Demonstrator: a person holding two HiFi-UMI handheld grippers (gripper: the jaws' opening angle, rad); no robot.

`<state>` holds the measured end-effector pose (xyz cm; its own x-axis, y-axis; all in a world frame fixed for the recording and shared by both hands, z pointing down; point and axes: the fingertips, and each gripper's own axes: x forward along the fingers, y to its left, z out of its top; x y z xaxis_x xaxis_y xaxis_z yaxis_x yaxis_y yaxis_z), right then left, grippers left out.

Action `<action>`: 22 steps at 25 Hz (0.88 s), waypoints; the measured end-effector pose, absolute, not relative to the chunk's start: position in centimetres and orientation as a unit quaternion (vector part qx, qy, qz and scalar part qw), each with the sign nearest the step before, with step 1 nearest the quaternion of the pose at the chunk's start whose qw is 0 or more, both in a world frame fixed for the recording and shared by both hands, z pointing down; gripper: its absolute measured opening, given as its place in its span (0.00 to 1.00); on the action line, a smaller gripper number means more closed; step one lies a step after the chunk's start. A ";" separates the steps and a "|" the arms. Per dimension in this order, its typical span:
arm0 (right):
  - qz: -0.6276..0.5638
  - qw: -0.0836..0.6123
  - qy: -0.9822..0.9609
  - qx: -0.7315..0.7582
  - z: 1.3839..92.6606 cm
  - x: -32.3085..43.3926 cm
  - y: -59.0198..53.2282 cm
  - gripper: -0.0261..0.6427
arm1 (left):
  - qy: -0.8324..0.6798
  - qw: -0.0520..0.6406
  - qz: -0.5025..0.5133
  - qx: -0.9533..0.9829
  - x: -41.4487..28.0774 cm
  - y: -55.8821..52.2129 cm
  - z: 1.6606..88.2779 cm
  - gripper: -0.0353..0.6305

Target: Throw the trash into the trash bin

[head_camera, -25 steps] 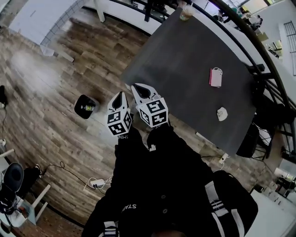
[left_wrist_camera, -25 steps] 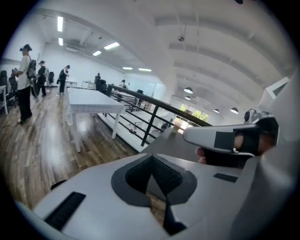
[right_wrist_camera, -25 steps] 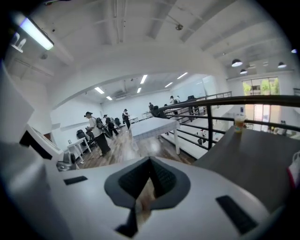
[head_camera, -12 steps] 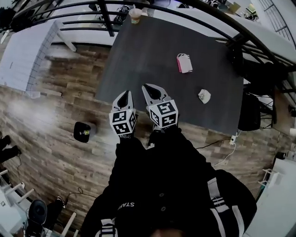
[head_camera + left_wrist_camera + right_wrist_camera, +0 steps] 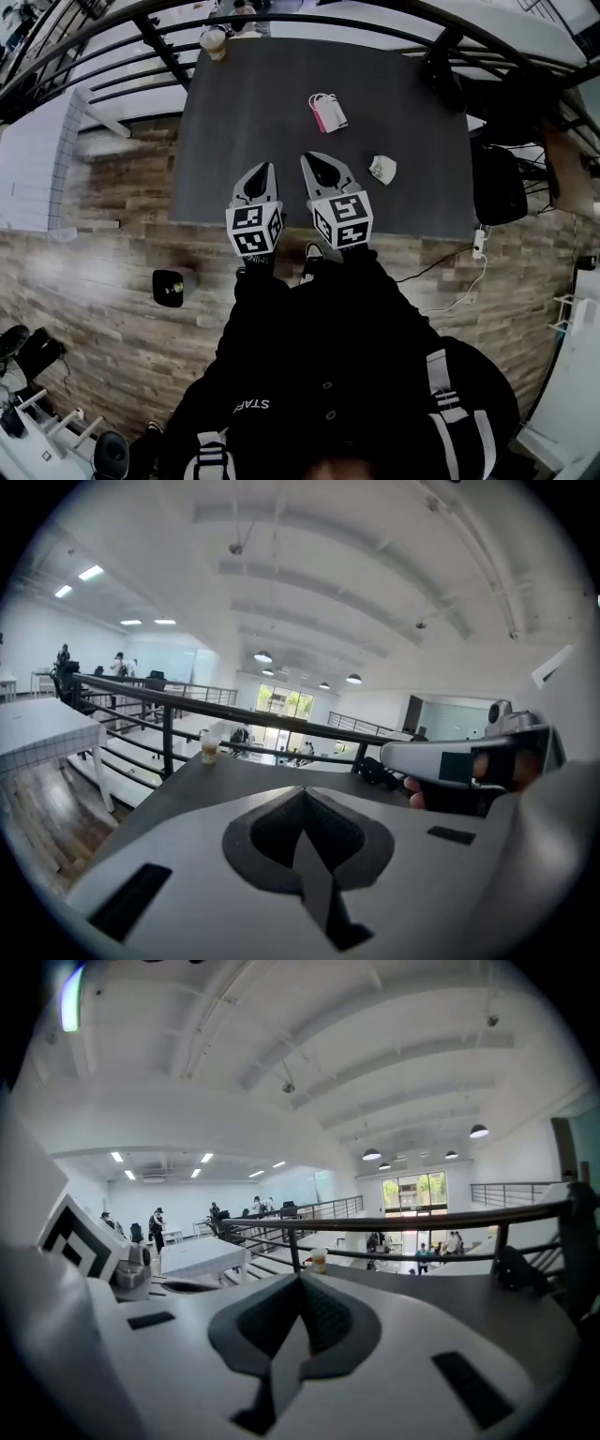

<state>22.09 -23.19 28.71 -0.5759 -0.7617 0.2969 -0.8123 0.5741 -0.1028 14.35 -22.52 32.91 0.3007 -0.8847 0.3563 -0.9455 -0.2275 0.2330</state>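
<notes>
Both hand-held tools, the left gripper and the right gripper, hover clenched and empty over the near edge of a dark table at centre frame. Crumpled white trash lies on the table right of them. The black trash bin stands on the wood floor, left of centre.

Black jacket with white stripes
The person wears a black jacket with white stripes on the sleeves and small white letters.

The small white crumpled lump on the dark grey counter and the black round bin's contents are too small to identify.
</notes>
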 end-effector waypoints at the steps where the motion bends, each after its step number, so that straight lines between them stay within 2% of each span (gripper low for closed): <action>1: 0.113 0.105 -0.877 0.455 28.3 23.2 -23.4 0.06 | -0.581 0.202 0.074 0.785 15.4 -22.8 32.6 0.06; 13: 0.076 0.083 -0.830 0.547 24.4 36.5 -24.7 0.06 | -0.515 0.158 0.064 0.840 27.4 -25.8 28.2 0.05; 22: 0.067 0.059 -0.818 0.568 23.0 40.1 -24.7 0.06 | -0.490 0.118 0.050 0.862 31.4 -26.6 25.7 0.05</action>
<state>40.10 -24.75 22.99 -0.3469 -0.9217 0.1736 -0.9377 0.3449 -0.0428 31.44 -26.58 25.72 0.5151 -0.8330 0.2017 -0.8566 -0.4925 0.1539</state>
